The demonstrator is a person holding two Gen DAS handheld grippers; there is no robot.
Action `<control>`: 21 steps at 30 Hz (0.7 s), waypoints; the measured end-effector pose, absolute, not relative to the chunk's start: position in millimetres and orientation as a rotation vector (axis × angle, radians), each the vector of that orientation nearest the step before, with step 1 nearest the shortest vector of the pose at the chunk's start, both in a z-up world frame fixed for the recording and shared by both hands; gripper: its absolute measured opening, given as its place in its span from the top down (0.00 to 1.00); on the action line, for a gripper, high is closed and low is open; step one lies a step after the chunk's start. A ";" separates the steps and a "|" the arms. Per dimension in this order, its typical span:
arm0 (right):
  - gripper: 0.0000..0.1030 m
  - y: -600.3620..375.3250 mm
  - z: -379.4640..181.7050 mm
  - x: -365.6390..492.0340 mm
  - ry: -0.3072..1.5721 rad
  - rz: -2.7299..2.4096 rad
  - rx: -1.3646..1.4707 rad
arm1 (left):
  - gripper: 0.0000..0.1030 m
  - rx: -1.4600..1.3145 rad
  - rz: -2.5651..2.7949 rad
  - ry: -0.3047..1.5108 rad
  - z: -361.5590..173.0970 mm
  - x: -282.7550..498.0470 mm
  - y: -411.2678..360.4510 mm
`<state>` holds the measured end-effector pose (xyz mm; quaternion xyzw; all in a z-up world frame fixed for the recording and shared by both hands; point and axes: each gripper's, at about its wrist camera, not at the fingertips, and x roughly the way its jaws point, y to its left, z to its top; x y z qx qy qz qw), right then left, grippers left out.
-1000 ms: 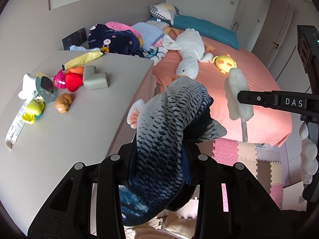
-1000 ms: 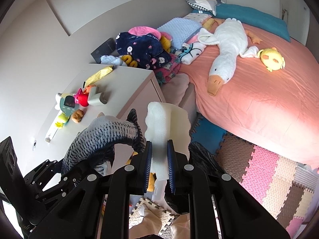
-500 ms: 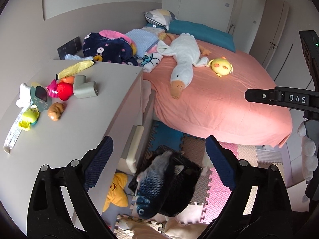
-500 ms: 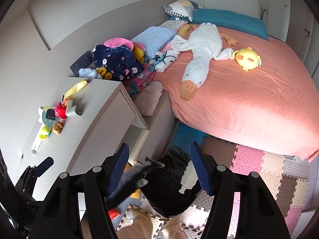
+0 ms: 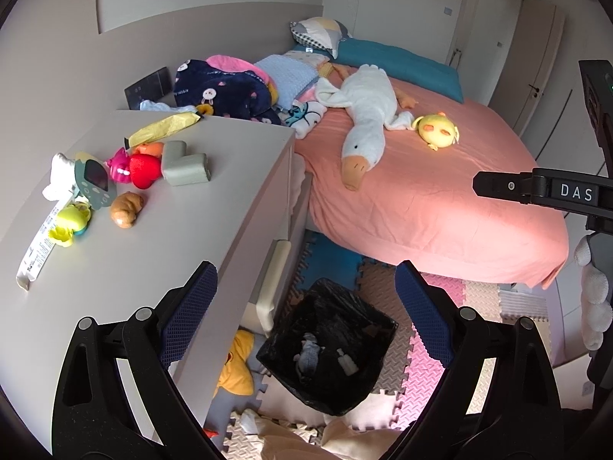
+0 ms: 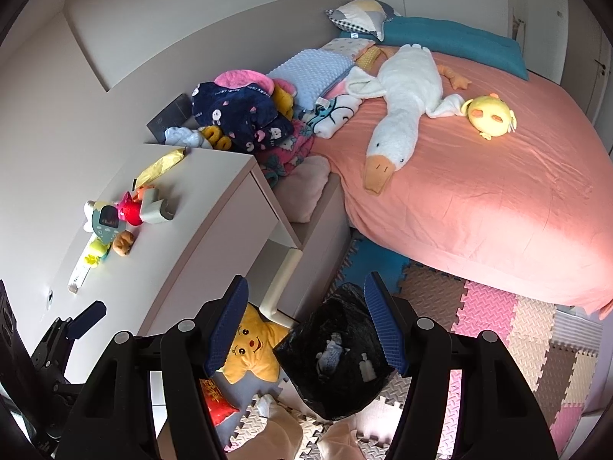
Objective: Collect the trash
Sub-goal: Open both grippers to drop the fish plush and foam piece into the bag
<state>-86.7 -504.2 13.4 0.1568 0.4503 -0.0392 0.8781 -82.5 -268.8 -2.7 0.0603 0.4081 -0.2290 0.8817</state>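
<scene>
Dropped since a second ago: fish toy [image 5: 308, 354] and foam piece [image 5: 346, 364], now inside black-lined bin [image 5: 377, 322] below both claws. Left gripper [image 5: 306, 303] and right gripper [image 6: 304, 322] spread wide, empty. Beyond, bed [image 5: 440, 199].

Salmon-pink sheet on the bed [image 6: 498, 199], teal bolster pillow [image 6: 452, 42], white plush goose [image 6: 402, 99] with orange bill, yellow round plush chick [image 6: 492, 115], navy fleece blanket [image 6: 233, 115] with rabbit print, black-lined trash bin [image 6: 337, 360], pink, beige, brown foam floor tiles [image 6: 509, 326]
</scene>
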 end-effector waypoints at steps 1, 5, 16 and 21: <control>0.38 -500.1 13.0 -84.3 0.941 -0.074 0.326 | 0.12 0.122 -0.471 0.851 -2.3 -81.3 -264.7; 0.38 -482.2 12.3 -73.8 0.948 -0.047 0.319 | 0.12 0.119 -0.445 0.851 -1.8 -77.2 -247.1; 0.38 -422.9 13.8 -39.6 0.962 0.031 0.285 | 0.12 0.101 -0.377 0.862 -1.3 -55.4 -191.6; 0.38 -392.7 12.6 -22.2 0.976 0.060 0.263 | 0.12 0.085 -0.350 0.868 -2.4 -43.9 -163.5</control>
